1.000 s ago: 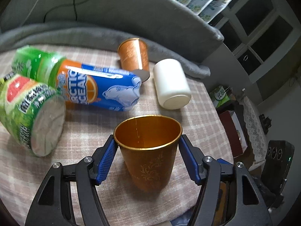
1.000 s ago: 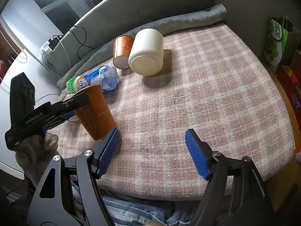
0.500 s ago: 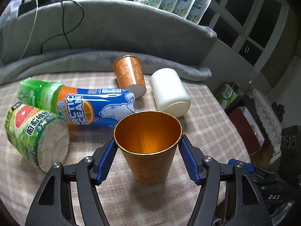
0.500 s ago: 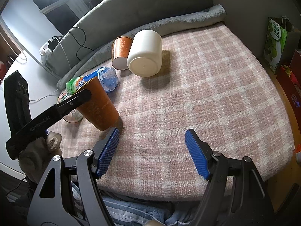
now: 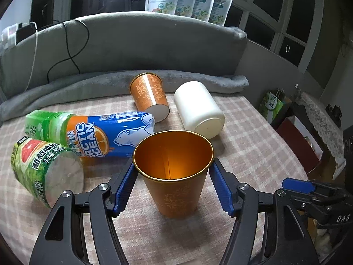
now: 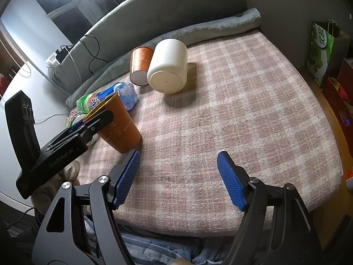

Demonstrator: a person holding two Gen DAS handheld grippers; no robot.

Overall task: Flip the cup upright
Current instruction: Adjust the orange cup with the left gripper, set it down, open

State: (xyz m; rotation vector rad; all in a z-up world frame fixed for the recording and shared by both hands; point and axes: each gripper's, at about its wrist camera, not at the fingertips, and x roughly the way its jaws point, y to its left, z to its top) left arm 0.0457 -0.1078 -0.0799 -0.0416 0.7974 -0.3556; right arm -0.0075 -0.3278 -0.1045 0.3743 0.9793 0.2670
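Note:
An orange cup with a gold rim [image 5: 173,172] stands mouth up on the plaid blanket [image 5: 253,154], its base on the cloth. My left gripper [image 5: 173,184] is shut on it, blue pads against both sides just under the rim. The right wrist view shows the same cup [image 6: 119,128] held by the left gripper [image 6: 94,124], base on the blanket and leaning a little. My right gripper [image 6: 177,176] is open and empty, low over the near edge of the blanket, right of the cup.
A second orange cup [image 5: 150,96] and a white cup [image 5: 198,109] lie on their sides behind. A blue Arctic Ocean bottle [image 5: 94,134] and a green bottle [image 5: 44,170] lie to the left. A grey sofa back [image 5: 132,44] rises behind; a green bag [image 6: 324,50] stands right.
My left gripper has tipped the orange cup further upright and lowered it until its base rests on the blanket. The right gripper has stayed in place, open.

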